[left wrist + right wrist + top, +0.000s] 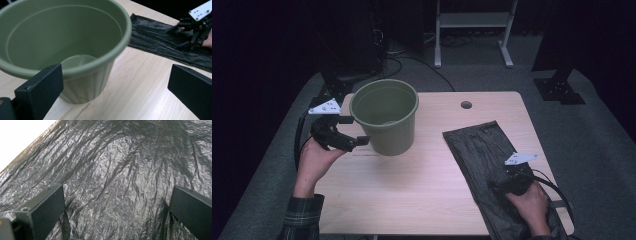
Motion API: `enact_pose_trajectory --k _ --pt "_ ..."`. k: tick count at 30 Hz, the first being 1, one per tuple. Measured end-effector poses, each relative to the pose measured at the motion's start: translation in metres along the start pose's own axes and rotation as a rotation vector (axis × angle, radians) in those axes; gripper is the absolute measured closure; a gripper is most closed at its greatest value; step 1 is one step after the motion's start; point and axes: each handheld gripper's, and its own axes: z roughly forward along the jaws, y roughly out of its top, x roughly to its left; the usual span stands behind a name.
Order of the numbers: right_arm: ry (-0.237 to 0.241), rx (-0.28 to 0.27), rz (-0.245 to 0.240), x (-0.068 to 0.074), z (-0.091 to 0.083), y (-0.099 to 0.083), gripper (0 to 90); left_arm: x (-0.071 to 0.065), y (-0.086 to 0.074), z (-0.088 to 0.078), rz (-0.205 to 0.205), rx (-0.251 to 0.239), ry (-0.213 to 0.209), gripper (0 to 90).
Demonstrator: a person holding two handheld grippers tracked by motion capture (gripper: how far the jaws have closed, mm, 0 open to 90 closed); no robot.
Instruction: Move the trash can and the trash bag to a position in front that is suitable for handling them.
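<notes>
An empty olive-green plastic pot (385, 116) stands upright on the left half of the wooden table (422, 175). My left gripper (353, 131) is open just left of the pot, one jaw beside its wall. In the left gripper view the pot (67, 42) fills the upper left and the black jaws stand wide apart. A crumpled black plastic bag (484, 160) lies flat along the table's right side. My right gripper (502, 182) hovers low over the bag's near part, open. The right gripper view shows the wrinkled bag (117, 177) between the spread jaws.
A round cable hole (466, 105) sits in the table's far edge. A white metal frame (472, 30) and dark stands are on the grey floor behind. The bag (162, 37) and the right gripper (192, 32) appear far off in the left gripper view.
</notes>
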Motion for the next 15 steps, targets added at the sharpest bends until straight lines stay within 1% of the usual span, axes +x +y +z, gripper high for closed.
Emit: enact_pose_trajectory --k 3,4,6,7,8,9,10,15 --pt "0.0 0.0 0.0 0.0 0.0 0.0 0.0 0.009 0.007 0.0 0.005 0.001 0.023 0.0" --pt "0.0 0.0 0.0 0.0 0.0 0.0 0.0 0.009 0.007 0.0 0.005 0.001 0.023 0.0" --pt "0.0 0.0 0.0 0.0 0.0 0.0 0.0 0.016 0.009 0.0 0.003 0.002 0.029 0.0" --pt "0.0 0.0 0.0 0.0 0.0 0.0 0.0 0.019 0.011 0.001 -0.004 0.003 0.033 0.0" --pt "0.001 0.0 0.0 0.0 0.0 0.0 0.0 0.022 0.012 0.002 -0.001 0.003 0.036 0.0" --pt "0.001 0.0 0.0 0.0 0.0 0.0 0.0 0.028 0.014 0.003 -0.006 0.005 0.038 0.0" --pt "0.001 0.0 0.0 0.0 0.0 0.0 0.0 0.028 0.014 0.003 -0.006 0.005 0.038 0.0" --pt "0.001 0.001 0.0 0.0 0.0 0.0 0.0 0.041 0.02 0.006 -0.006 0.015 0.053 0.0"
